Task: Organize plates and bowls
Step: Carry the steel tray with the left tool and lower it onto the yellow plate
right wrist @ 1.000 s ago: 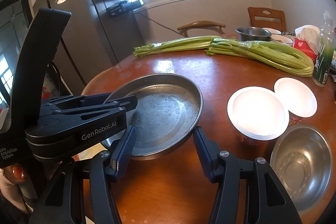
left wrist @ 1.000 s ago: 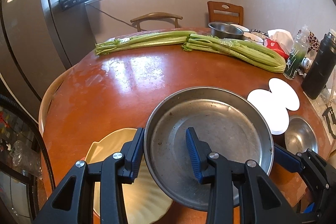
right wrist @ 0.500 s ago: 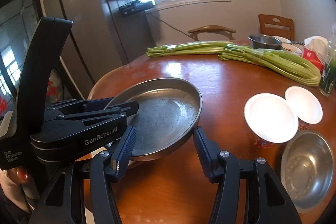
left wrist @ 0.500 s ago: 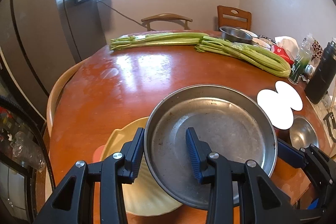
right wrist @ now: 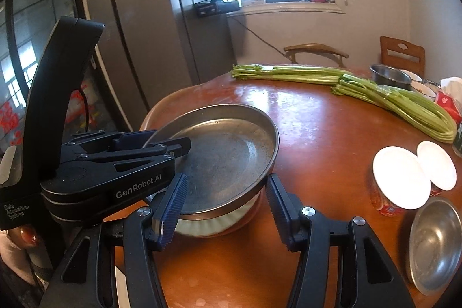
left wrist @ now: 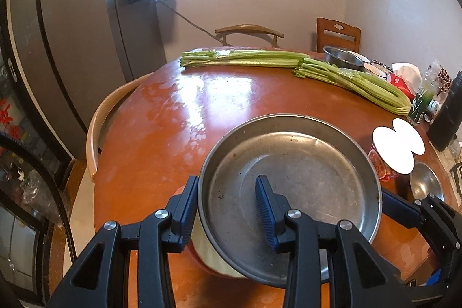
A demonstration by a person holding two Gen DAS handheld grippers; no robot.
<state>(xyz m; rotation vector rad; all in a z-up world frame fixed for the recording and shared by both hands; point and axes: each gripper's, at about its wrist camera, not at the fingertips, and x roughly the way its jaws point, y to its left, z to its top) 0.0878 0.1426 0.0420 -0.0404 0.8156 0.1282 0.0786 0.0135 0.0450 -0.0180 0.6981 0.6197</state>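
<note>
Steel pan, wide and shallow, sits tilted over a ribbed cream plate at the near edge of the round wooden table. The left gripper is clamped on the pan's near rim, one blue pad outside the wall, the other inside on the floor. The right gripper hovers at the pan's right side with its fingers apart, touching nothing. To the right stand two lidded instant-noodle cups, touching each other, and a small steel bowl just beside them. Celery bunches lie across the far side, near another steel bowl.
</note>
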